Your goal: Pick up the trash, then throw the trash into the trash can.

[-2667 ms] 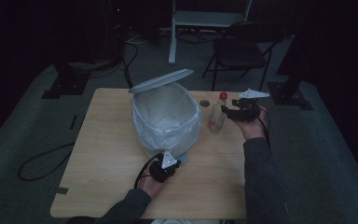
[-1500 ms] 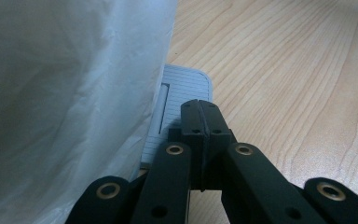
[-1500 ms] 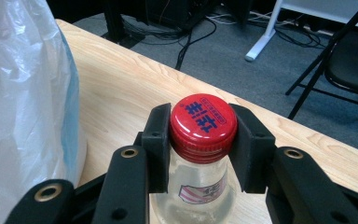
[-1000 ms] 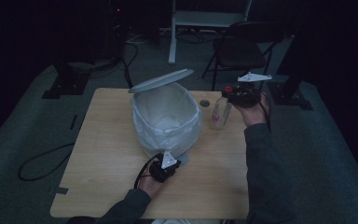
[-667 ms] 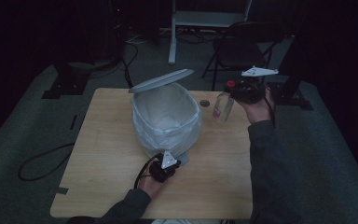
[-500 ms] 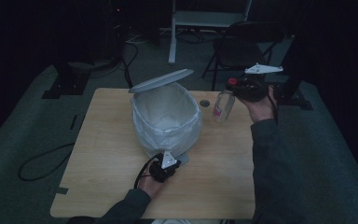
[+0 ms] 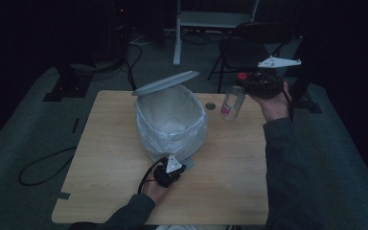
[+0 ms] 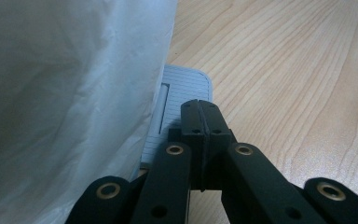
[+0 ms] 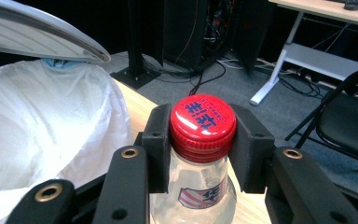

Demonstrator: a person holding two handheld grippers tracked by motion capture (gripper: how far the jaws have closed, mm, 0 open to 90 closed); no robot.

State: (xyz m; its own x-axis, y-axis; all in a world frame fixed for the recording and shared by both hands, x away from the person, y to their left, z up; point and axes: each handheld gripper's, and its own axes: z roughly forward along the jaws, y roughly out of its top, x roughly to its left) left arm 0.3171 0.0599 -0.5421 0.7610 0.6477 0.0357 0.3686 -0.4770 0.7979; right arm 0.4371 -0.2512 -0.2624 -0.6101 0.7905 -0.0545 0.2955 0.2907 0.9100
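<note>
Slippage is your main risk — you hold the bottle (image 9: 200, 158) only by its neck under the red cap (image 9: 203, 122), hanging in the air beside the lined bin (image 7: 171, 120), so a loosened squeeze or a swing could drop it on the table (image 7: 100, 158). Your right gripper (image 9: 200, 149) is clamped on that neck. Your left gripper (image 8: 199, 122) has its jaws pressed together, empty, resting on the bin's grey pedal (image 8: 182, 91) — ease off and the lid (image 7: 165, 82) may fall.
</note>
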